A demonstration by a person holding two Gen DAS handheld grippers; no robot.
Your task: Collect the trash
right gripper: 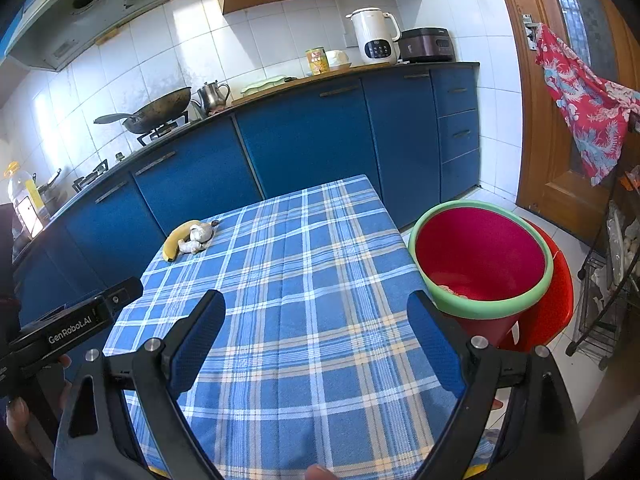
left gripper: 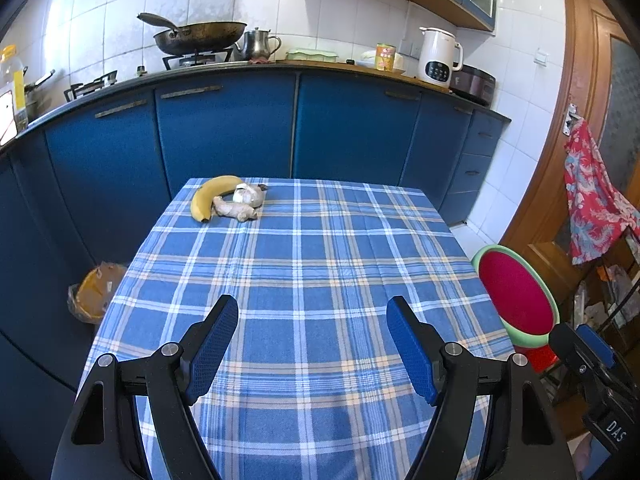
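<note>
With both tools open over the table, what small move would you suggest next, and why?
Probably reach the left tool forward toward the far left corner of the checked tablecloth, where the banana, ginger and garlic lie bunched. Both tools are open and empty, and that pile sits nearer the left one; the red bin waits beside the right tool.

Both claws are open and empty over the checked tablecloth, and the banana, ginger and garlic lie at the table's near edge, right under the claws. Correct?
Not quite. The banana, ginger and garlic lie at the table's far corner, well beyond the left claw and right claw, as the left wrist view shows. The rest holds.
</note>
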